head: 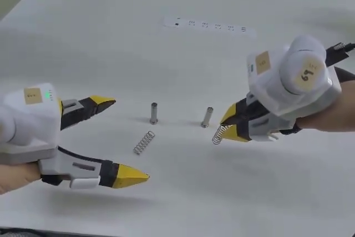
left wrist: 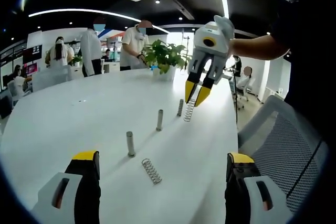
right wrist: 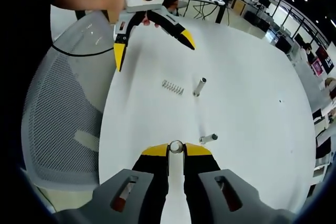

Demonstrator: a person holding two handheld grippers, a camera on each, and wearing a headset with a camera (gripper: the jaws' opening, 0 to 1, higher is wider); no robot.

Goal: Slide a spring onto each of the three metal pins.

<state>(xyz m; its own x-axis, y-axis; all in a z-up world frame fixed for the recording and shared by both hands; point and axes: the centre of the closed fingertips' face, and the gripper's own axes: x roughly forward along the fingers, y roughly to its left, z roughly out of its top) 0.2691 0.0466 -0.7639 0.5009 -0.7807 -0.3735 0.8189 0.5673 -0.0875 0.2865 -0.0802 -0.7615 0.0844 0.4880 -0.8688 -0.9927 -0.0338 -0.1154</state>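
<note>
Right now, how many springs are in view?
2. The loose spring lies on the table by one pin; the held spring is clamped in the right gripper. Others may hide behind that gripper.

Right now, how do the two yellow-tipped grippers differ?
The left gripper is wide open and holds nothing; the right gripper is shut on a spring. The left gripper sits by the loose spring lying on the table; the right gripper is close beside a metal pin. Both have white bodies, black jaws and yellow tips.
</note>
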